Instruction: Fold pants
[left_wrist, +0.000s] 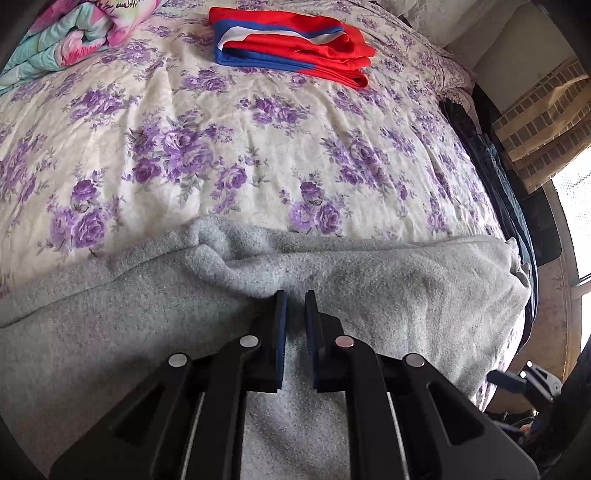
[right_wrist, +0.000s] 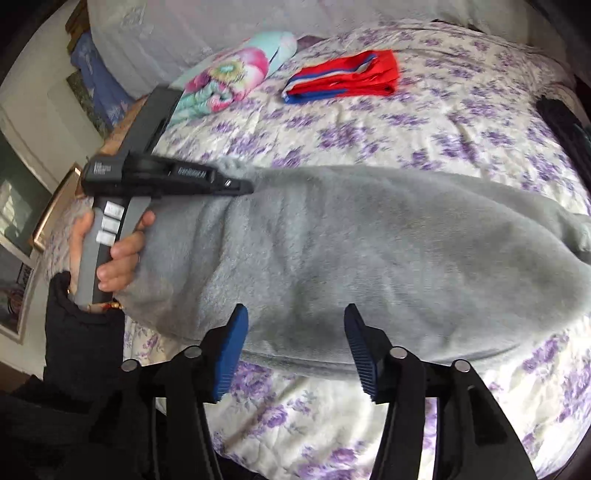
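Grey fleece pants (right_wrist: 351, 258) lie across a purple-flowered bedspread (left_wrist: 221, 147), with 2 handheld grippers working them. The left gripper (left_wrist: 295, 295) has its blue pads nearly together, pinching a ridge of the grey fabric that bunches just ahead of its tips. The right gripper (right_wrist: 295, 314) hangs over the pants' near edge with jaws spread wide, nothing pressed between them. Well beyond both sets of jaws rests a folded red and blue garment (left_wrist: 291, 44)
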